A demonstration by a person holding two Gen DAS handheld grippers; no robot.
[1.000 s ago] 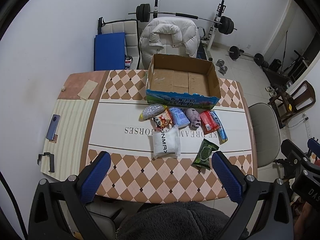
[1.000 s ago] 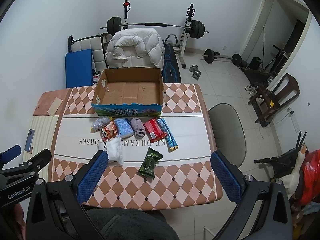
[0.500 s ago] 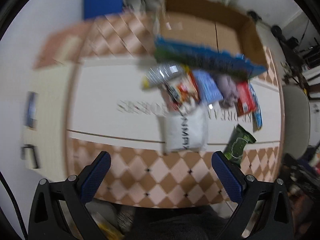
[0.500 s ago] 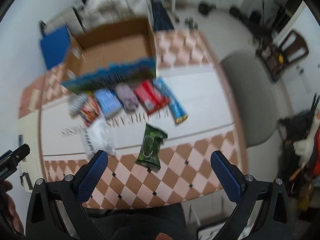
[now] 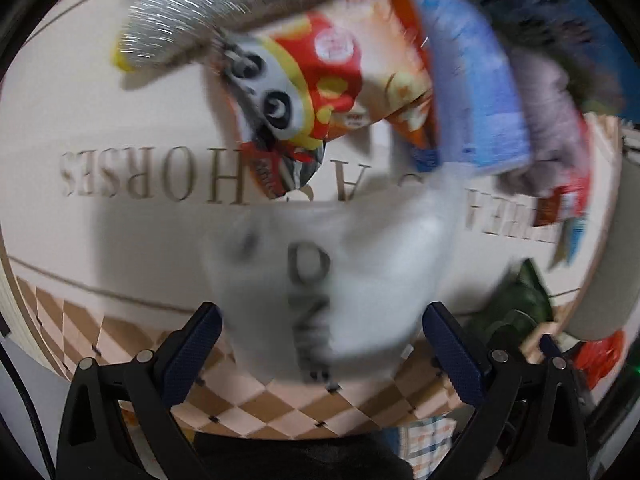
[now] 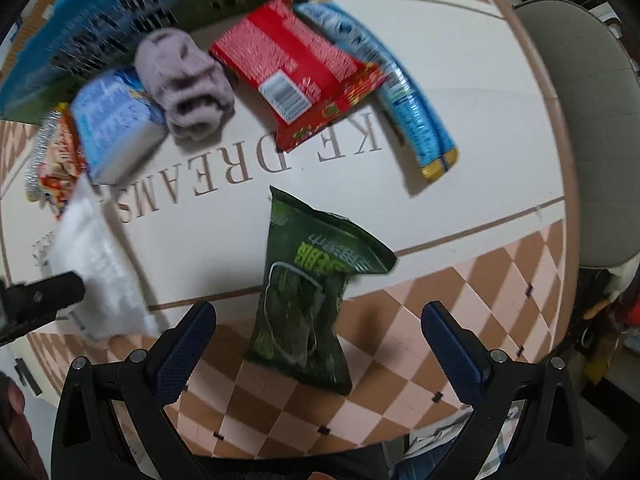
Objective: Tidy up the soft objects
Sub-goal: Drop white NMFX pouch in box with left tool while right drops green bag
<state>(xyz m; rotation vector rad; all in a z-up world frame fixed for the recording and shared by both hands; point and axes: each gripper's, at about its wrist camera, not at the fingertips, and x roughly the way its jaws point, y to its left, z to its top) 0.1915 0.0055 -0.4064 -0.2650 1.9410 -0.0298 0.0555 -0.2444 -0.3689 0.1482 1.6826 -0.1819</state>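
Both tongs have come down much closer to the table (image 6: 500,152) than a second ago, when the whole room showed. The left tongs (image 5: 322,348) are wide open and hold nothing; the white pack (image 5: 340,280) now lies blurry between the two tips. The right tongs (image 6: 318,344) are wide open too, empty, with the green bag (image 6: 316,292) between the tips, at 12 o'clock. Past the green bag, toward 11 o'clock, lie the red bag (image 6: 296,68), the purple sock roll (image 6: 184,84) and the blue pack (image 6: 116,120), beside the box (image 6: 132,28).
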